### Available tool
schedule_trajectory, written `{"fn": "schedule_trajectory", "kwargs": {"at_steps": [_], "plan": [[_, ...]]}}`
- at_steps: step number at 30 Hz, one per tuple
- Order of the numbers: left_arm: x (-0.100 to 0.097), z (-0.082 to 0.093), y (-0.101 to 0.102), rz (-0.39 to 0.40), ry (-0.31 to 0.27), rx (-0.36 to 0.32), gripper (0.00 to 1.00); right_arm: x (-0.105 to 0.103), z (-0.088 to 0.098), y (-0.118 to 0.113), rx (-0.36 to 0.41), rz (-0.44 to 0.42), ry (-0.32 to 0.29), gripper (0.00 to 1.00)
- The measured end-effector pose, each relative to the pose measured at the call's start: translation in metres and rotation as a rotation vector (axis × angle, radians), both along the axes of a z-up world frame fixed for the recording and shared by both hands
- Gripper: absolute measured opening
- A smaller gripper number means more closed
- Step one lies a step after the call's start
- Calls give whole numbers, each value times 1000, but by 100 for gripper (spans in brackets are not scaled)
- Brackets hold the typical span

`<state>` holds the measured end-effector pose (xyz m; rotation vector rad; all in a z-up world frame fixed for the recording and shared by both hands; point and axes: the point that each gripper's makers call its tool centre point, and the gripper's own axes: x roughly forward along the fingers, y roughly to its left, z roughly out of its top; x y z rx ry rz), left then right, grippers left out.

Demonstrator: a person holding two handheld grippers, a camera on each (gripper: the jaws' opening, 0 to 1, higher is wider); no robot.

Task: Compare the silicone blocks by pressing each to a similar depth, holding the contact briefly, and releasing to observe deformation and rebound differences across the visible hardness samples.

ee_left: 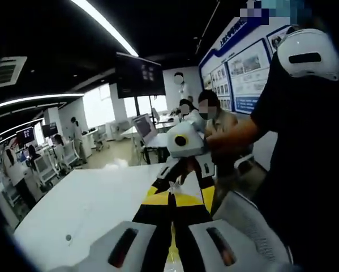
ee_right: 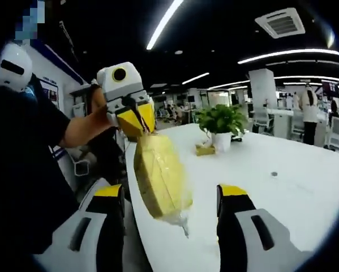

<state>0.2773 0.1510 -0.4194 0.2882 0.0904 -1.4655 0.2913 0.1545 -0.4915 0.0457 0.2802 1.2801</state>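
Dangling in mid-air above the white table (ee_right: pixel 282 170), the yellow plastic-wrapped silicone block (ee_right: pixel 158 175) hangs pinched by the left gripper (ee_right: pixel 136 126); right gripper (ee_right: pixel 172 212) spread wide; slick wrap could slip, dropping it.

Held by the left claw (ee_right: pixel 136 126), block (ee_right: pixel 158 177) hanging between the right claw (ee_right: pixel 172 198) tips, above bench (ee_right: pixel 282 181); plant (ee_right: pixel 220 127) beyond.
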Motion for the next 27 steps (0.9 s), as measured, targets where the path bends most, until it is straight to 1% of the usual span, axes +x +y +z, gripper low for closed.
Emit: {"fn": "schedule_trajectory", "kwargs": {"at_steps": [1, 3, 4, 5, 6, 8, 11, 12, 13, 14, 15, 17, 18, 19, 20, 21, 24, 25, 27], "plan": [[-2, 2, -1, -10, 5, -8, 0, -4, 1, 3, 27, 25, 34, 57], [-4, 6, -3, -20, 10, -22, 0, -7, 1, 7, 67, 46, 91, 57], [-4, 8, -4, -20, 6, -30, 0, -9, 2, 8, 89, 52, 122, 57], [-6, 10, -5, -32, 17, -42, 0, -7, 5, 10, 117, 47, 140, 55], [-8, 11, -6, -38, 28, -47, 0, -6, 9, 11, 140, 48, 115, 51], [-7, 11, -7, -34, 19, -49, 0, -5, 11, 12, 156, 41, 111, 46], [-6, 10, -8, -30, 14, -50, 0, -6, 10, 13, 156, 50, 101, 38], [-7, 9, -8, -33, 21, -48, 0, -6, 9, 13, 146, 50, 92, 37], [-6, 9, -7, -28, 15, -46, 0, -5, 9, 13, 148, 50, 74, 35], [-5, 9, -7, -27, 17, -47, 0, -8, 11, 13, 150, 72, 10, 33], [-5, 9, -6, -29, 25, -48, 0, -8, 11, 13, 143, 80, -5, 30], [-4, 8, -5, -20, 15, -42, 0, -8, 11, 14, 140, 75, 13, 26], [-5, 8, -4, -22, 19, -40, 0, -8, 11, 14, 136, 78, 7, 24], [-5, 8, -4, -22, 20, -39, 0, -7, 10, 14, 125, 81, -20, 23], [-5, 7, -3, -19, 16, -35, 0, -7, 10, 15, 121, 83, -13, 22], [-5, 5, -3, -16, 16, -31, 0, -7, 8, 16, 101, 87, -14, 20], [-3, -1, 1, -6, 23, -14, 0, -5, 2, 19, 72, 91, -53, 15], [-3, -3, 2, -3, 30, -11, 0, -5, 1, 20, 67, 94, -54, 14], [-2, -8, 3, 13, 29, 3, 0, -4, -5, 22, 51, 99, -33, 11]]}}
